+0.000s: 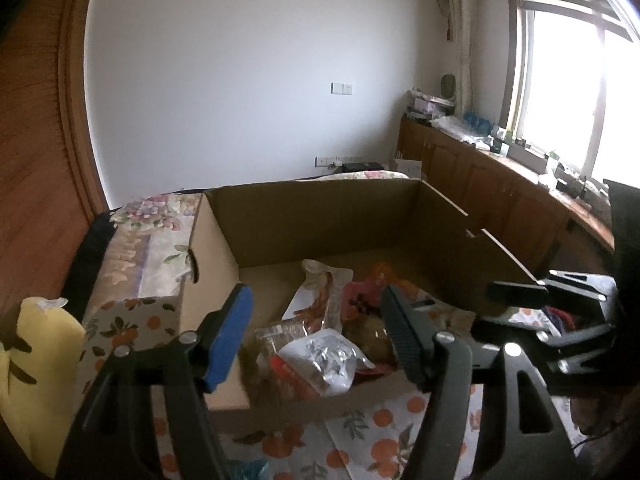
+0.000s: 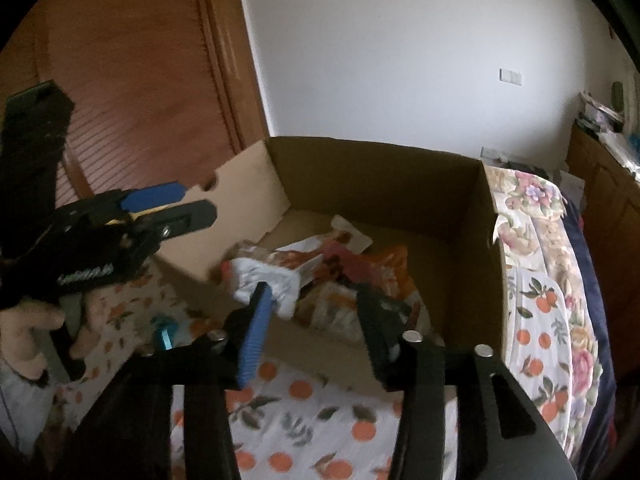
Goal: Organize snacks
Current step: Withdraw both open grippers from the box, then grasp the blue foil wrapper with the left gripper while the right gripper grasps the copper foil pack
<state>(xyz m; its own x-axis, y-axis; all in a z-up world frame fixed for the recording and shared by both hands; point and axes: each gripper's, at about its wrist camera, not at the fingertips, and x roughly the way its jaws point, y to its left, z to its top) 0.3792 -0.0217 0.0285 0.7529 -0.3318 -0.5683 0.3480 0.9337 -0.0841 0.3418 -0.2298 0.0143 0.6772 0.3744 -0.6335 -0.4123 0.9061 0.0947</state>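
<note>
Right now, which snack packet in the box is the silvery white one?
The crinkled foil packet at the near edge of the box, on top of the pile. The others are printed white, pink and orange.

Ahead of me a plain white wall (image 1: pixel 240 80) fills the middle of the frame, a switch plate (image 1: pixel 341 88) on it. At left stands a reddish wooden door (image 1: pixel 36 152). At upper right a bright window (image 1: pixel 580 92) glares over cluttered wooden cabinets (image 1: pixel 480 176). Below lies a bed in orange-print fabric (image 2: pixel 320 420).
</note>
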